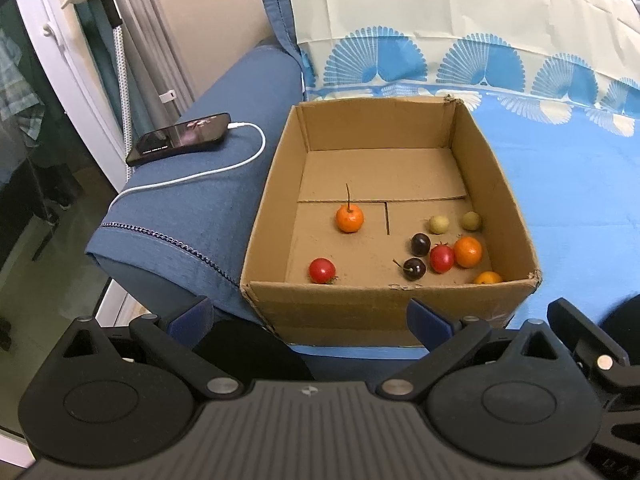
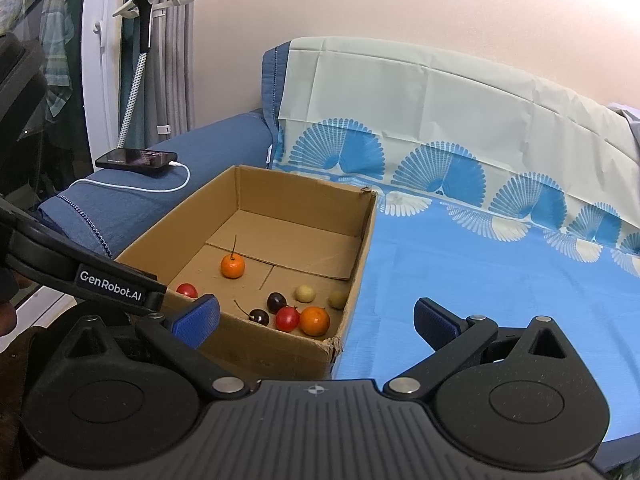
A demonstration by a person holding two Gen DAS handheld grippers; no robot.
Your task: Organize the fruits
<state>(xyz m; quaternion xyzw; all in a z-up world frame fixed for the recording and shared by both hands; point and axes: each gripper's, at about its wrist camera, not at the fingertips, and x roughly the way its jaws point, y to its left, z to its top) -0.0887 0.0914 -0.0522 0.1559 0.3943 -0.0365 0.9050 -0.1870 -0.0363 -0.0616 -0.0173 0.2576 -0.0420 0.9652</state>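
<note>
An open cardboard box (image 1: 360,304) (image 2: 264,350) sits on a sofa. Inside lie several small fruits: an orange one with a stem (image 1: 349,218) (image 2: 232,266), a red one at the near left (image 1: 322,270) (image 2: 187,290), two dark cherries (image 1: 414,269) (image 2: 259,316), another red one (image 1: 441,258) (image 2: 287,318), an orange one (image 1: 467,251) (image 2: 315,321), two pale green ones (image 1: 439,224) (image 2: 305,293) and one orange at the near wall (image 1: 487,278). My left gripper (image 1: 312,320) is open and empty before the box's near wall. My right gripper (image 2: 316,322) is open and empty at the box's near right corner.
A phone (image 1: 180,138) (image 2: 137,159) with a white charging cable (image 1: 224,168) lies on the blue sofa arm left of the box. A light blue patterned sheet (image 1: 568,200) (image 2: 480,280) covers the seat to the right. The left gripper body (image 2: 80,272) shows in the right view.
</note>
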